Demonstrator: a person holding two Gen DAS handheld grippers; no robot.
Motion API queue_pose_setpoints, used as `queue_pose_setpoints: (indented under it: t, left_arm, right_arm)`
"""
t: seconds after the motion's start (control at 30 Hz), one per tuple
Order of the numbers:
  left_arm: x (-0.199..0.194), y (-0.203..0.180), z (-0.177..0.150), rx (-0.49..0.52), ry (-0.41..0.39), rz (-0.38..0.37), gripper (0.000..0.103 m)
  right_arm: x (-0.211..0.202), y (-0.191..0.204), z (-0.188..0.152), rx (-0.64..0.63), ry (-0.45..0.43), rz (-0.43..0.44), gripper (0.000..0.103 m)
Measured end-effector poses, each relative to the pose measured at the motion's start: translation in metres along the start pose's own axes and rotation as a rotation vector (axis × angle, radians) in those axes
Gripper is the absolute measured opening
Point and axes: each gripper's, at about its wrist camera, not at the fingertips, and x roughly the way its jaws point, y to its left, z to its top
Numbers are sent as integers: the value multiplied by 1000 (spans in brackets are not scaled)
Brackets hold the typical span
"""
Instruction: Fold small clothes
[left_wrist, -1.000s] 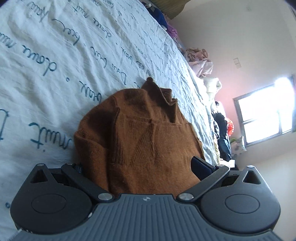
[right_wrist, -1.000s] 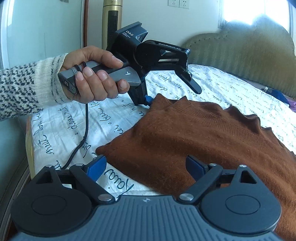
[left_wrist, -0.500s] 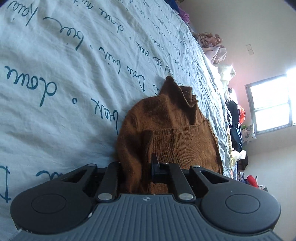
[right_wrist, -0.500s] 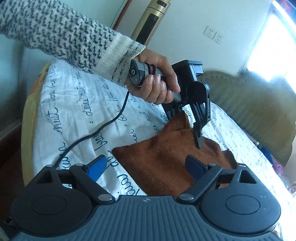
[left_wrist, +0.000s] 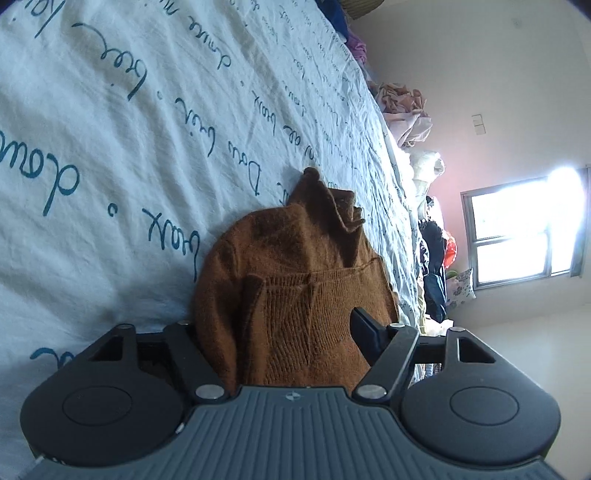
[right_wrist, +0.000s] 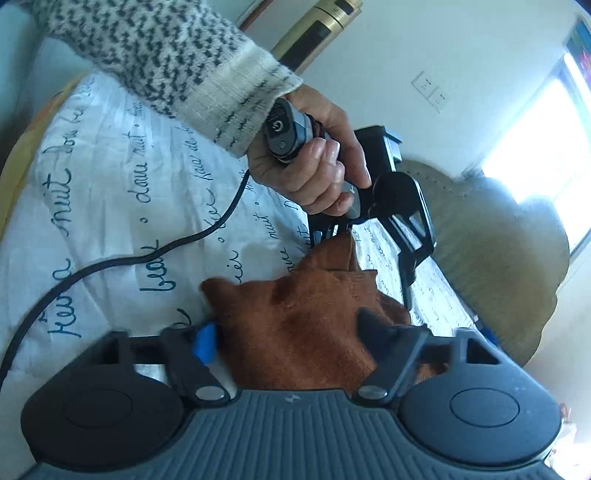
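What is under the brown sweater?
The brown sweater lies on a white bedsheet with blue handwriting. The sheet shows all around it, but the part right underneath is covered by the knit.

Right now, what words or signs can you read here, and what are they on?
"nuit": blue script on the sheet, right wrist view.
"beau": sheet, same view.
"doux": sheet, left wrist view, lying sideways.
Power symbol, no words: end of the handle in the hand.
The rest of the script on the sheet is too warped or small to read for sure.
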Motion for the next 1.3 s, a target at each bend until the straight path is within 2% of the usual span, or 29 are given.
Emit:
queue_pose_setpoints:
  t: [0.03,0.07,0.1,0.13,0.37,0.57,0.7,0.77,0.9,1.03,1.2,1.3]
  left_arm:
    - [1,-4,-1,17,-6,18,67]
    - [3,-7,-2,28,-3,34,61]
    - [6,-8,-3,39,2,57,31]
    - [8,-8,-4,40,10,98,10]
    - [-2,-9,-11,34,-72,143,8]
    - [-13,-14,-9,-84,-147,71,8]
    - [-7,-42,-3,-126,-175,42,8]
    - [3,-62,-1,-115,-178,55,8]
    - [38,-102,6,-79,-132,111,8]
    - [89,-147,12,7,-44,229,8]
    - [157,-191,11,136,72,368,8]
    - [192,-211,7,189,116,416,8]
  right_arm:
    - [3,-4,0,31,25,-3,7]
    - [4,-8,-1,60,27,-3,7]
    - [4,-10,-1,78,29,1,7]
    - [2,-12,-2,97,25,-1,7]
    - [-5,-31,-1,226,-15,62,7]
    - [-16,-74,-7,411,-78,119,6]
    - [-25,-115,-24,583,-112,135,6]
    - [-30,-135,-39,661,-123,130,6]
    - [-42,-168,-78,812,-127,115,6]
    - [-58,-192,-129,965,-121,93,6]
    - [-71,-205,-184,1108,-81,63,6]
    - [-79,-208,-208,1161,-74,45,6]
